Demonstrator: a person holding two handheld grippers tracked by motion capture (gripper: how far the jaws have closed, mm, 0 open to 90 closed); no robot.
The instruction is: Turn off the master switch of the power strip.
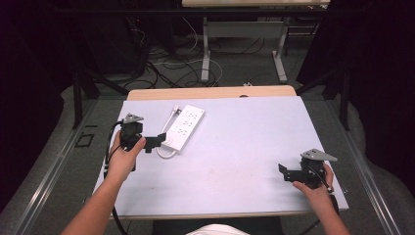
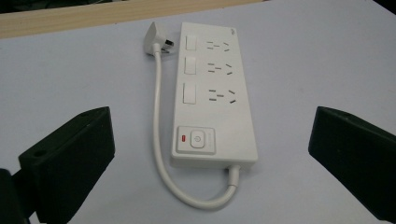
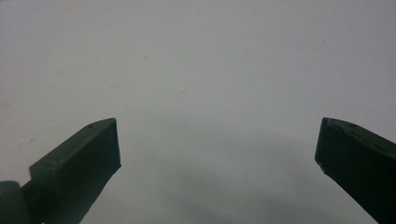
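A white power strip (image 1: 185, 126) (image 2: 212, 95) lies on the pale table (image 1: 244, 147), left of the middle, with three sockets, three rocker switches and a power button with a red light. Its short white cable (image 2: 161, 140) loops back to a white plug (image 2: 156, 39) resting beside its far end. My left gripper (image 1: 155, 142) (image 2: 210, 154) is open, its jaws spread wide just short of the strip's button end, holding nothing. My right gripper (image 1: 285, 171) (image 3: 217, 149) is open over bare table near the front right, nothing between its jaws.
A wooden strip (image 1: 210, 92) borders the table's far edge. Behind it, cables (image 1: 171, 63) lie on the floor and a second table's white legs (image 1: 205, 49) stand there. Dark curtains flank both sides.
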